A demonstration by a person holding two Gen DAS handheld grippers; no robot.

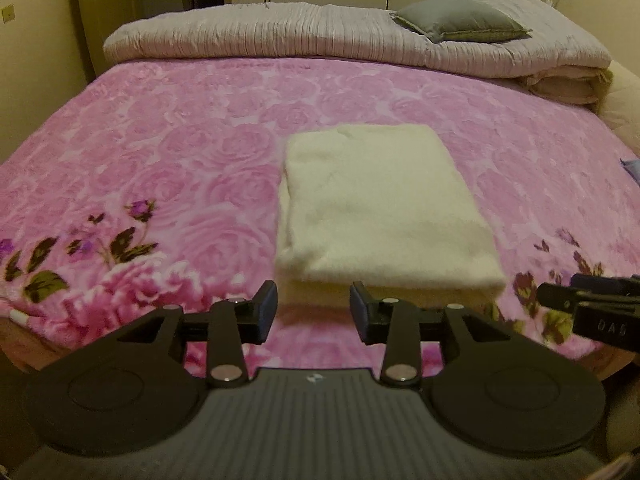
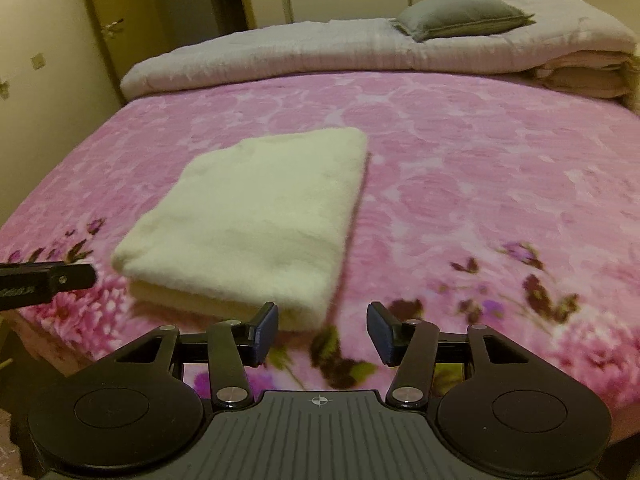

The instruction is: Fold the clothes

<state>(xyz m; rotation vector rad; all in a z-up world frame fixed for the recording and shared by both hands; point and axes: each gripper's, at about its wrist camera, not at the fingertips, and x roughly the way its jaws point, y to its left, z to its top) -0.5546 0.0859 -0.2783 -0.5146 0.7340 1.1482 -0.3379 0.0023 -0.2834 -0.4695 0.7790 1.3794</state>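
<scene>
pink bedspread holds folded cream garment; only left view shows blue scrap.

Right gripper cut off at frame edge — small blue item too — floral blanket blurred

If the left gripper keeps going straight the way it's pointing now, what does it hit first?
Most likely the near edge of the folded cream cloth, which sits just beyond the left gripper and its open, empty jaws. Depth is hard to judge; it could touch the pink blanket just short of it.
</scene>
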